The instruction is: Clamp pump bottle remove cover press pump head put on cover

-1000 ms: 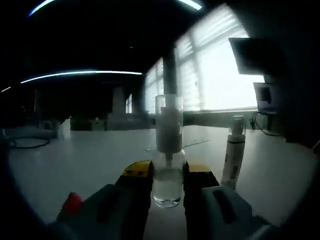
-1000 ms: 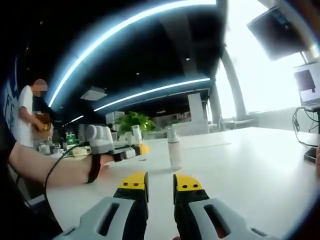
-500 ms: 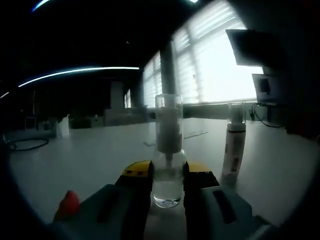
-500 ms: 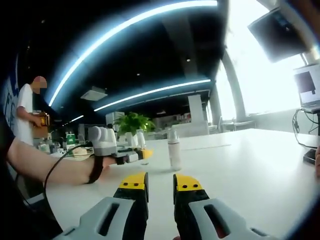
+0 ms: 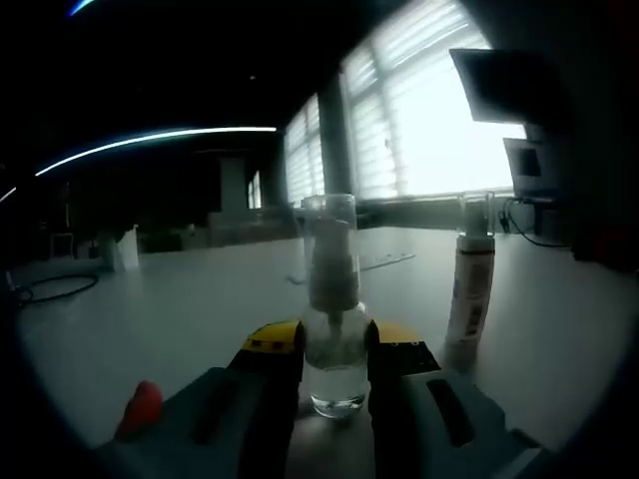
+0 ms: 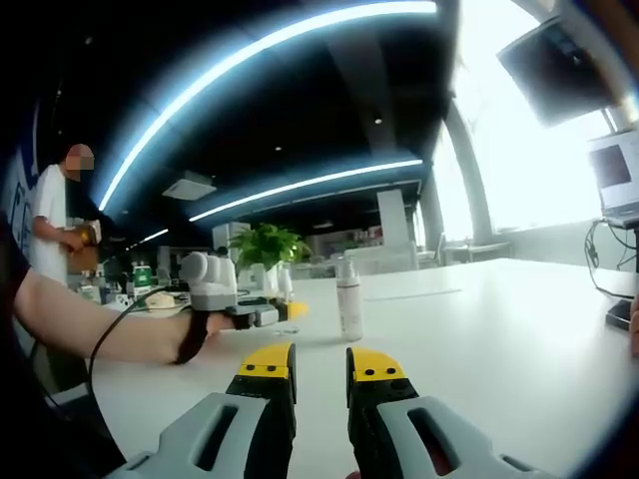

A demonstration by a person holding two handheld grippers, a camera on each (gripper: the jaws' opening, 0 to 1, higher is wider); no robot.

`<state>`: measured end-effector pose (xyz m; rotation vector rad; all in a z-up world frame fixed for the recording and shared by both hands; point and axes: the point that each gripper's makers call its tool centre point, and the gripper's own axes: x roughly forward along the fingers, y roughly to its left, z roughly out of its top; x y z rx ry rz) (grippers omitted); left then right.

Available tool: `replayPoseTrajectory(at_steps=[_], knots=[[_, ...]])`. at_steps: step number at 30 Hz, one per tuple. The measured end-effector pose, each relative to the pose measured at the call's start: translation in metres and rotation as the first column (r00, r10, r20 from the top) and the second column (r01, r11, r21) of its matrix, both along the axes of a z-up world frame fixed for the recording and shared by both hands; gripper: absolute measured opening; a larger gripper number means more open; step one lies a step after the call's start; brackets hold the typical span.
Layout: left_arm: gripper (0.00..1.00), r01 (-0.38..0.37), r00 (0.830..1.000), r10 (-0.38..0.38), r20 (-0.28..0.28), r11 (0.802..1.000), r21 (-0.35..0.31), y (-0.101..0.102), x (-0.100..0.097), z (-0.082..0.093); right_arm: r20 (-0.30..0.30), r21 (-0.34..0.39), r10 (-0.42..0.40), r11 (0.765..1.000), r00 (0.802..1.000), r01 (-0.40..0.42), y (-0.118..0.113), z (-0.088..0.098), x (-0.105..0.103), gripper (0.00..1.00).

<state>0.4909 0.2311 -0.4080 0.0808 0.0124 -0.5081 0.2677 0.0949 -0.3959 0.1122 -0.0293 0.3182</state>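
Observation:
In the left gripper view, a small clear pump bottle (image 5: 333,344) with a white pump head under a transparent cover (image 5: 330,247) stands upright between the yellow-tipped jaws. My left gripper (image 5: 334,349) is shut on its lower body. In the right gripper view, the left gripper (image 6: 262,313) is held by a hand, with the pump bottle (image 6: 285,289) in it, above the white table (image 6: 479,339). My right gripper (image 6: 319,364) sits low over the table with its jaws close together and nothing between them.
A second white spray bottle (image 5: 468,289) stands on the table right of the clamped one, and appears as the spray bottle (image 6: 348,295) ahead of the right gripper. Bright windows, a monitor (image 5: 494,85), a plant (image 6: 268,245) and a person (image 6: 60,215) are further off.
The left gripper with the pump bottle has shifted slightly; in the right gripper view it has moved to the right, closer to the standing spray bottle. The right gripper has stayed put.

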Motion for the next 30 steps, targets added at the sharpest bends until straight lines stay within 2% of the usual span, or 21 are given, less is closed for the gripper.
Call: replayPoseTrajectory(at_steps=[3, 6, 14, 18, 19, 21, 28, 30], knots=[[0.21, 0.027, 1.0, -0.027, 0.007, 1.0, 0.0, -0.005, -0.007, 0.002, -0.001, -0.003, -0.001, 1.0, 1.0, 0.001, 0.0, -0.001, 0.0, 0.15], [0.27, 0.038, 0.999, -0.038, 0.012, 0.999, -0.007, -0.005, -0.003, 0.002, -0.001, -0.002, -0.001, 1.0, 1.0, 0.001, -0.001, -0.001, 0.0, 0.15], [0.32, 0.055, 0.998, -0.054, 0.01, 0.998, -0.016, -0.006, -0.013, 0.004, 0.0, 0.008, 0.005, 1.0, 1.0, -0.005, 0.0, 0.0, 0.0, 0.15], [0.31, 0.064, 0.998, -0.064, 0.01, 0.998, 0.004, 0.0, -0.02, 0.002, 0.0, 0.007, 0.004, 1.0, 1.0, -0.004, -0.001, 0.0, 0.0, 0.15], [0.3, 0.062, 0.998, -0.063, 0.015, 0.996, 0.061, 0.003, -0.022, -0.001, 0.0, 0.006, 0.004, 1.0, 1.0, -0.004, -0.001, 0.0, 0.0, 0.15], [0.26, 0.046, 0.998, -0.049, 0.034, 0.995, 0.094, 0.004, -0.024, -0.001, 0.0, 0.005, 0.004, 1.0, 1.0, -0.004, -0.001, 0.0, 0.0, 0.15], [0.27, 0.079, 0.996, -0.081, 0.047, 0.996, 0.047, 0.01, -0.035, 0.005, -0.001, 0.004, 0.003, 1.0, 1.0, -0.003, 0.0, 0.0, 0.0, 0.15], [0.3, 0.086, 0.993, -0.09, 0.076, 0.995, 0.05, 0.01, -0.042, 0.01, 0.0, 0.002, 0.004, 1.0, 1.0, -0.004, 0.0, 0.0, 0.0, 0.15]])
